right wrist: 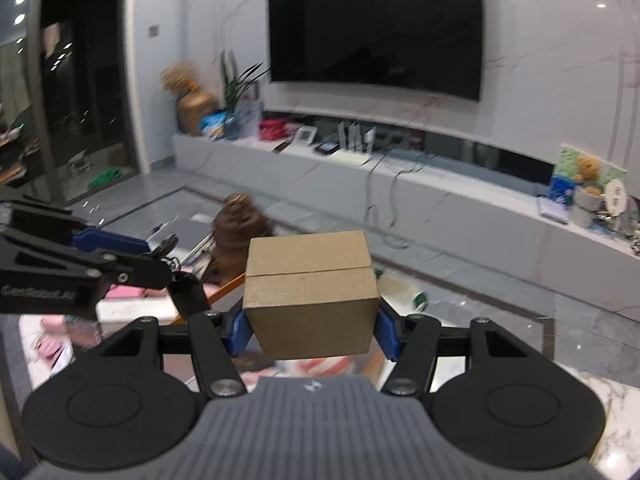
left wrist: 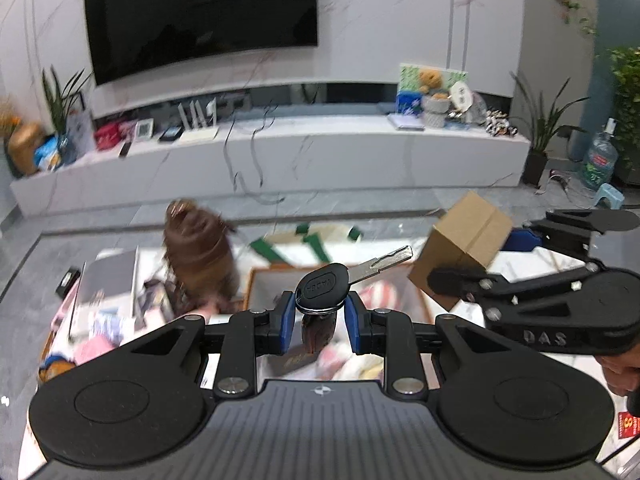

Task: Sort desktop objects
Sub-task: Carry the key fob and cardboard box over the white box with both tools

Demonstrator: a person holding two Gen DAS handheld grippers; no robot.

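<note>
The left tongs (left wrist: 319,312) are pinching a black car key (left wrist: 324,285) by its fat plastic head, one blue pad on each side. The key is up in the air over the tabletop (left wrist: 520,264), and its silver blade sticks out to the right and a bit up. There is raised writing on the key head, but it looks upside down and I cannot read it for sure. A dark brown tag (left wrist: 317,332) hangs down from the key between the pads. The right tongs (right wrist: 311,326) are squeezing a small brown cardboard box (right wrist: 310,292), and the box is also up in the air, near the key and to its right. The box is plain, with a closed flap line across the top, and I see no words on it. The side of the right tongs shows the letters "DAS" in the left camera. The side of the left tongs has a longer word in the right camera, too blurry to read. Below them sits an open box with an orange-brown rim (left wrist: 256,276), with pink and white things inside. A brown stuffed toy (left wrist: 200,252) stands just left of that box. On the far wall hangs a big black TV (right wrist: 376,28).
</note>
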